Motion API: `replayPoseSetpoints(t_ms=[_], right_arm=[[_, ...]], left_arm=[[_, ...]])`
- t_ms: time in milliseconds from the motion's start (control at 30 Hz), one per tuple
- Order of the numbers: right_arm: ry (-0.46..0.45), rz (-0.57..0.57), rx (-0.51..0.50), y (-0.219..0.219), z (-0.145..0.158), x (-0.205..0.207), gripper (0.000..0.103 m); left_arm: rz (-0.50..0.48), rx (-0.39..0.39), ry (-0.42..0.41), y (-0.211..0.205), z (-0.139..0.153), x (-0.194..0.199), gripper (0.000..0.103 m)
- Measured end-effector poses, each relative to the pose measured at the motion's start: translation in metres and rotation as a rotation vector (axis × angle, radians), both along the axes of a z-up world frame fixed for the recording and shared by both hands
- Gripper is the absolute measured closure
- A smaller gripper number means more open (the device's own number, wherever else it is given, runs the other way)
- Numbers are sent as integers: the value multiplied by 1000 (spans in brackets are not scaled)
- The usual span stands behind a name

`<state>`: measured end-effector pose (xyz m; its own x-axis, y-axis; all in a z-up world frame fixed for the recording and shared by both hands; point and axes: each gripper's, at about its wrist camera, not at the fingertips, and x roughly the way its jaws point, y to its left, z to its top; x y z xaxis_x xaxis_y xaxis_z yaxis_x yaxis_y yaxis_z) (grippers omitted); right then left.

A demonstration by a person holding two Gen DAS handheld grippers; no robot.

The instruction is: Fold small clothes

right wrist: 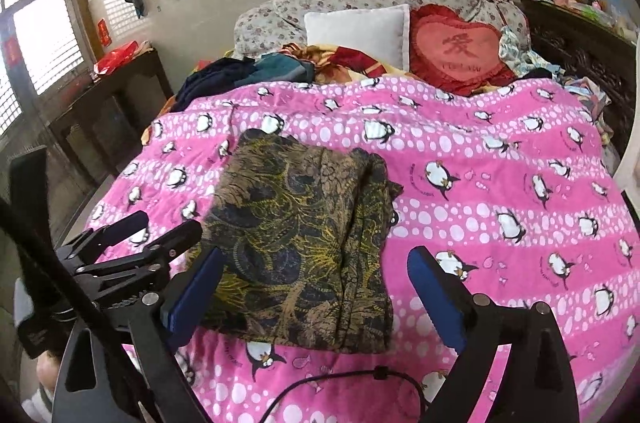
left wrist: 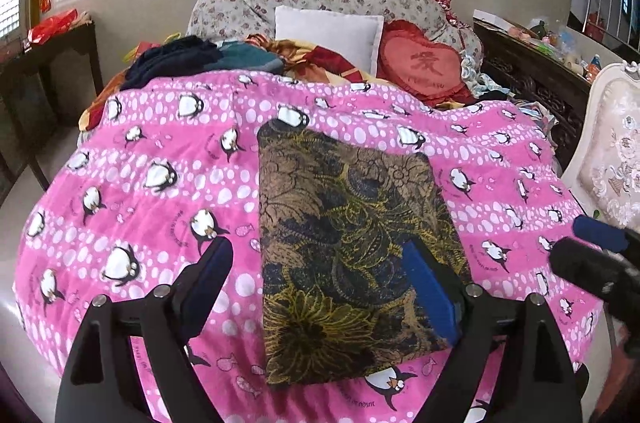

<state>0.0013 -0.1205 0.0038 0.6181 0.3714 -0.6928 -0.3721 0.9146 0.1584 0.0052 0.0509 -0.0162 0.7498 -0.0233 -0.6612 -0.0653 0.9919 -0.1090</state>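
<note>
Through your left wrist camera, the left tongs (left wrist: 320,287) stand spread wide and grasp nothing. The folded floral garment (left wrist: 352,247) lies flat on the pink penguin quilt (left wrist: 140,183) beneath them; its left edge falls between the fingers, and the right blue pad (left wrist: 430,295) overlaps its right side. The right tongs (left wrist: 600,247) poke in at the far right.

Through your right wrist camera, the right tongs (right wrist: 316,287) are also released and empty. The garment (right wrist: 304,243) sits between and just beyond their fingers, nearer the left pad (right wrist: 196,295). The left tongs (right wrist: 136,239) show beside its left edge.
</note>
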Motion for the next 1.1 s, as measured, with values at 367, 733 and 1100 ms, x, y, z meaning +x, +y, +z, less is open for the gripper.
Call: replayPoseSetpoints(t_ms=[367, 733, 1100], right_arm=[[-75, 12, -13, 0, 29, -24, 0], [-56, -76, -57, 5, -13, -6, 0], [-42, -86, -43, 4, -20, 5, 0]], left_arm=[[-12, 13, -39, -9, 19, -11, 15], [53, 54, -53, 1, 14, -17, 15], [61, 55, -39, -1, 5, -12, 15]])
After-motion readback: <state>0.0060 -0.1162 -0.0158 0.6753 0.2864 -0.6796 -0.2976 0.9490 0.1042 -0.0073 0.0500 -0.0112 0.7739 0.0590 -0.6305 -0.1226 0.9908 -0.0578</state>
